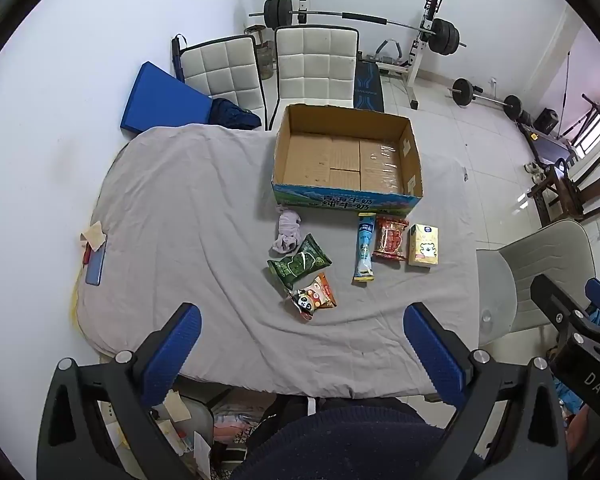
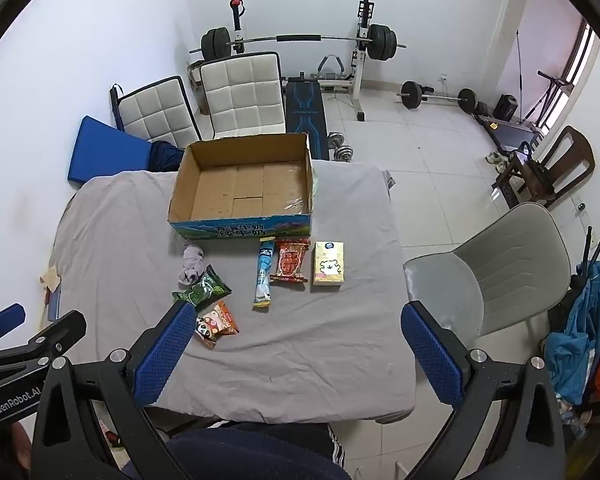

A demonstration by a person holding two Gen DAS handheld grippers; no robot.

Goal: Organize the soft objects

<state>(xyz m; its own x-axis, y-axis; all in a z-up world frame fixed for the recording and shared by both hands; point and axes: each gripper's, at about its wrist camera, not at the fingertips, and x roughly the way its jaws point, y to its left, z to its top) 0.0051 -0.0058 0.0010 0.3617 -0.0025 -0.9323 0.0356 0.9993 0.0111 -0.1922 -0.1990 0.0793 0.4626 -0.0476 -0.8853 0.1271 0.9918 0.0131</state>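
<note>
Table point(image 1: 188, 208) is sitting under a wrinkled grey sheet, two quilted white chairs point(image 1: 316, 66) standing behind it, a grey chair point(image 2: 500, 280) at its right side, weight bench and barbell point(image 2: 300, 38) against the far wall. Open cardboard box point(image 1: 346, 156) is resting at the table's far edge, empty, nothing blocking its mouth. In front of it, all apart from both grippers: yellow carton point(image 1: 423, 245), red crinkly packet point(image 1: 391, 238), long blue tube pouch point(image 1: 365, 254), green snack bag point(image 1: 298, 266), panda snack bag point(image 1: 312, 298), balled lilac sock point(image 1: 287, 230) just touching the green bag. Phone point(image 1: 96, 264) is lying at the left edge. Left gripper point(image 1: 302, 344) and right gripper point(image 2: 298, 344) are hovering over the near edge, tilted steeply down, ribbed blue pads spread wide, holding nothing.
</note>
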